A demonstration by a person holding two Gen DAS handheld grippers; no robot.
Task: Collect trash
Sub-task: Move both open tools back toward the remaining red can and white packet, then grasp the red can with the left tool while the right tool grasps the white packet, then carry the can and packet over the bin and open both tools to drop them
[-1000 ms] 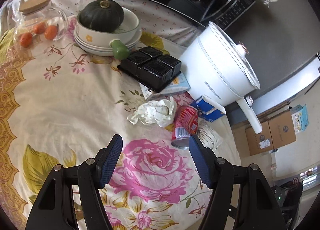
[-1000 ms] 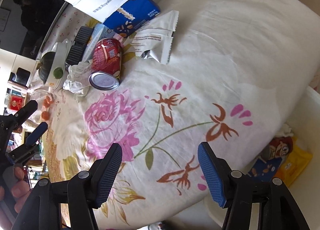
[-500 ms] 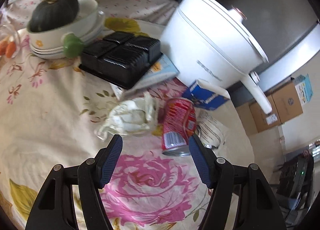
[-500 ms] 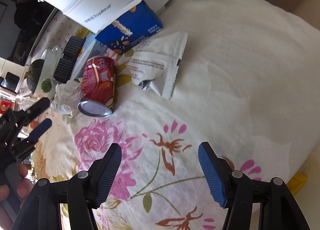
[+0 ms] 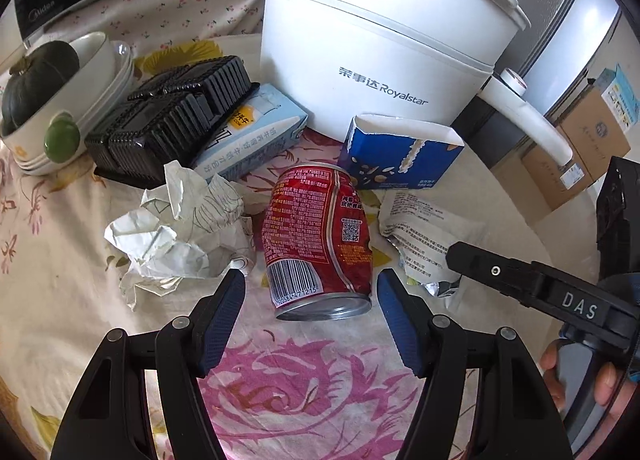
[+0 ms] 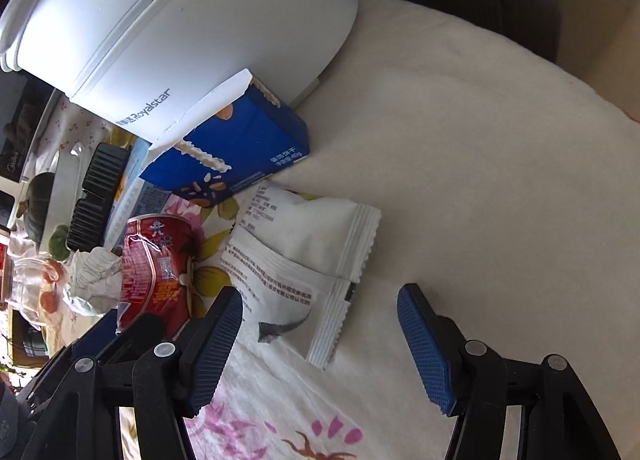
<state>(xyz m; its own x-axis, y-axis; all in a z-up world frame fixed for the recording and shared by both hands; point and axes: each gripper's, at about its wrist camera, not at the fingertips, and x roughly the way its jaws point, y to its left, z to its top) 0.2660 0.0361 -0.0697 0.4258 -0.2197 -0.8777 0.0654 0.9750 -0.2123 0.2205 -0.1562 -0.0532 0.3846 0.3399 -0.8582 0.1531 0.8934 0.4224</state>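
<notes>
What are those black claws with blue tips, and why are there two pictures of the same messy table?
They are grabbing tools a person holds, one in each hand, each with a camera on it. One picture looks past the left gripper at a red can lying on its side beside crumpled paper. The other looks past the right gripper at a white wrapper, with a blue box and a white pot behind. Both are open and hold nothing; the right one's jaws have just been opening.
</notes>
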